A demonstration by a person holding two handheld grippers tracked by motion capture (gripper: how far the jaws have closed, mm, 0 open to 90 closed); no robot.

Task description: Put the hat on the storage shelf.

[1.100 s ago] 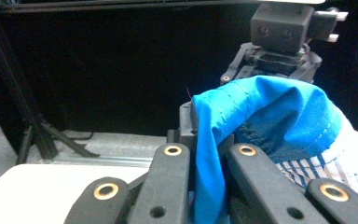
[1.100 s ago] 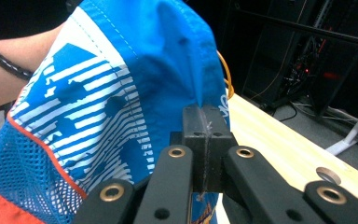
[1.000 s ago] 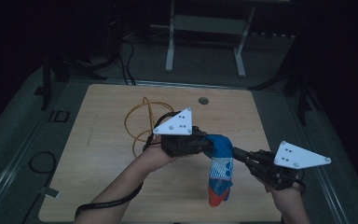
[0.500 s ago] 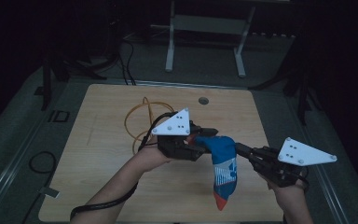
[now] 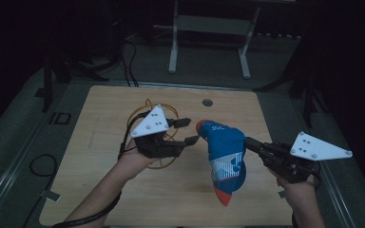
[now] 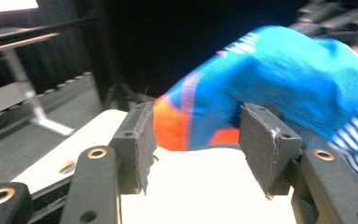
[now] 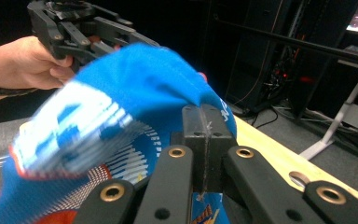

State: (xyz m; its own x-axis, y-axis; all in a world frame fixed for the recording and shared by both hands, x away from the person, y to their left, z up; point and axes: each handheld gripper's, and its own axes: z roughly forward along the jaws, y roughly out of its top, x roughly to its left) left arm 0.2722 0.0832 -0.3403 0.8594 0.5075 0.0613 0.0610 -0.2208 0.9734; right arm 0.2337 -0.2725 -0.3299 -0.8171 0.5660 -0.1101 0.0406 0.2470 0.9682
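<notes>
Blue knit with orange toe and white stripes: the sock [image 5: 225, 159] hangs in the air over the right half of the wooden bench [image 5: 100, 190], pinched near its upper right edge by the right tongs [image 5: 249, 142], whose jaws are clenched on the fabric, as the right gripper view confirms [image 7: 204, 126]. The lower end of the sock dangles toward the bench front, its orange tip close above the wood. The left tongs [image 5: 190, 130] have just been opening and now stand parted just beside the sock's upper orange end; in the left gripper view the pads [image 6: 137, 140] are apart from the cloth, nothing pressed between them, so this side is released.

The likely trouble from here: the sock hangs from a single pinch, so it may swing, twist or slide out if the right hand jerks, and a fold could collapse before the left tongs take a new hold. A blind re-grip by the left side could also catch two layers, or nip only the hem.

An orange cable loop [image 5: 147, 107] lies on the bench under and behind the left hand [image 5: 133, 159]; the tongs could snag it if lowered there. Open wood lies at the centre and front left. The right hand [image 5: 299, 190] sits near the bench's right edge, with little room outward.
</notes>
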